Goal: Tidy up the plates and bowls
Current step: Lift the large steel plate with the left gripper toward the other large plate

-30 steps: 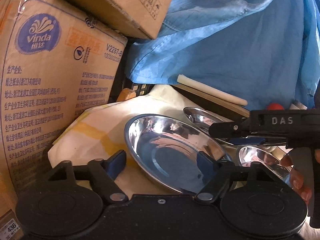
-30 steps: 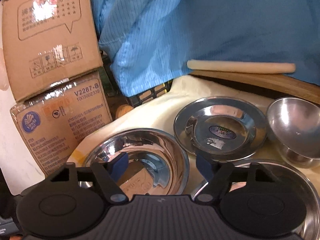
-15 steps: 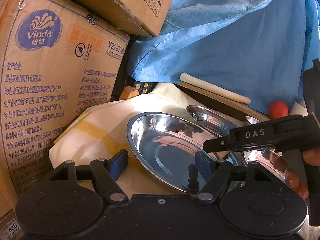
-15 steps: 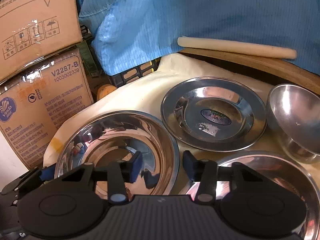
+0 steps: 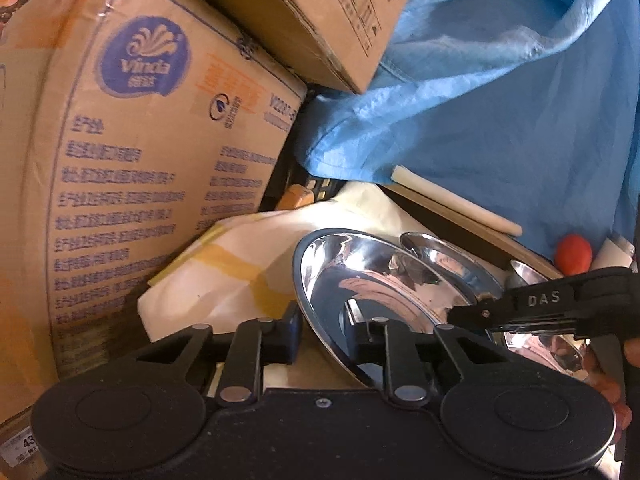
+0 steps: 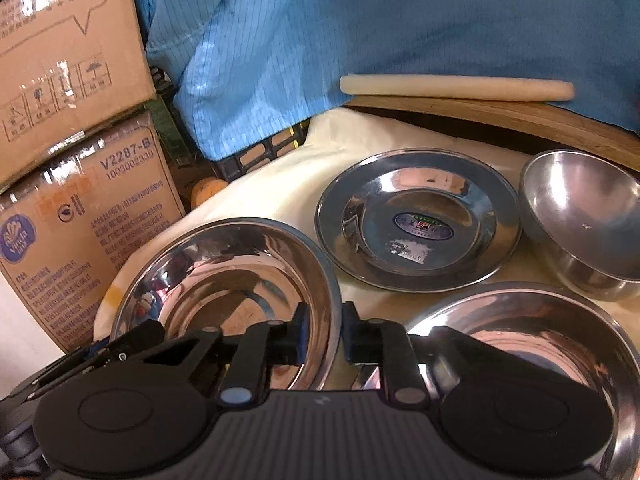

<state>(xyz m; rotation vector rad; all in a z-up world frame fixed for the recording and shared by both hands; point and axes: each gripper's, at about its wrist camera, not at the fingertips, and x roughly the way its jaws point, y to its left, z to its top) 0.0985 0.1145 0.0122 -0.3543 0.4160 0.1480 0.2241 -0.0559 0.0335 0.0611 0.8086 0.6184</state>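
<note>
progress: nothing stacked yet | left gripper closing on steel dish rim | right gripper clamps opposite rim | flat plate, bowl remain

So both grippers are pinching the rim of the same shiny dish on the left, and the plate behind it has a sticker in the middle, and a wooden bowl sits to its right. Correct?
Nearly. The bowl is steel, not wooden, as the right wrist view shows. The rest stands.

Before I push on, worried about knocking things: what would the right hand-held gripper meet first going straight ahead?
Its jaws already straddle the big steel dish's rim; beyond that, probably the stickered plate.
</note>
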